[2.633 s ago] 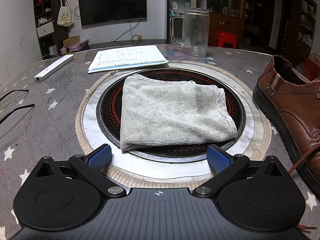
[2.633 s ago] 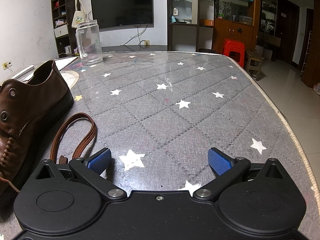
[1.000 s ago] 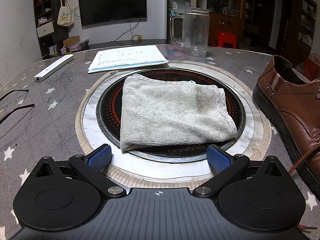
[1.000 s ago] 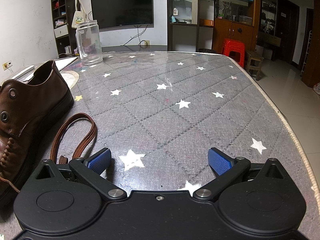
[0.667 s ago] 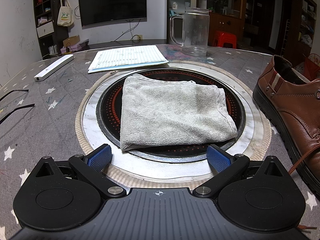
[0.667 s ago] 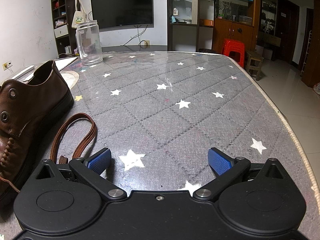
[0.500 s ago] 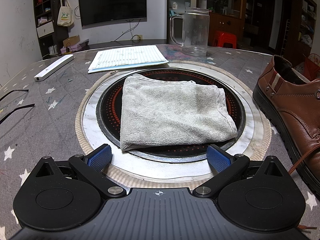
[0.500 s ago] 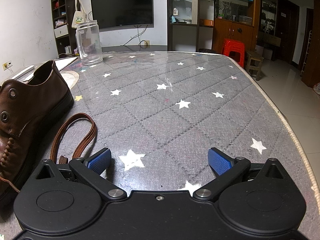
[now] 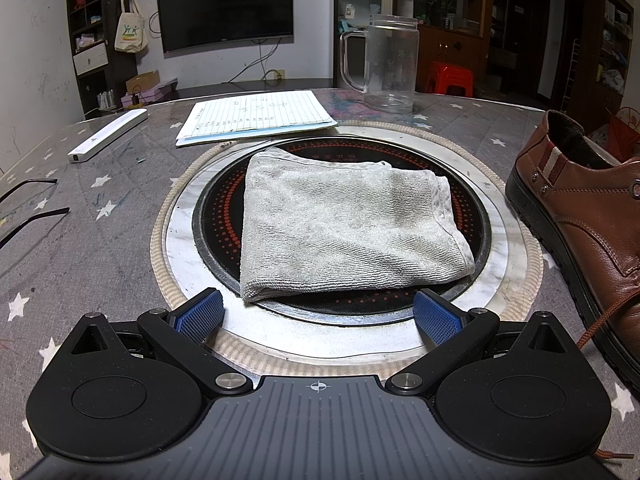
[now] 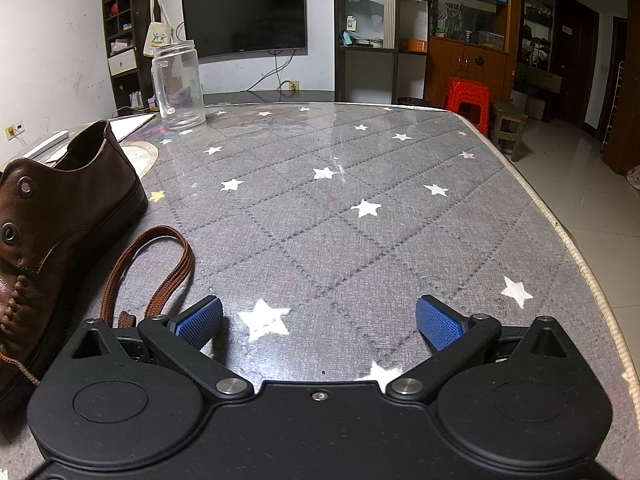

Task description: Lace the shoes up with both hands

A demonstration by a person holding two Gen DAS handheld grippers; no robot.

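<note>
The star-patterned table [image 10: 360, 240] fills both views. A folded grey towel [image 9: 344, 228] occupies the centre of the left view. The brown shoe [image 9: 592, 224] lies at that frame's right edge; its lace [image 10: 160, 272] loops at lower left in the right view. Left gripper [image 9: 318, 316] and right gripper [image 10: 320, 322] stand spread wide, holding nothing.

shoe [image 9: 592, 224]: glossy brown leather, black sole, heel tab striped red and cream
lace [image 10: 160, 264]: woven brown
table cover [image 10: 360, 240]: grey, quilted diamonds, white stars
towel [image 9: 344, 228]: pale grey terry
hotplate [image 9: 224, 208]: black, rings of red dots, at the towel's 9 o'clock
paper [image 9: 256, 116]: white, blue ruled lines
finger pads [image 9: 200, 314]: blue, fine grid texture
</note>
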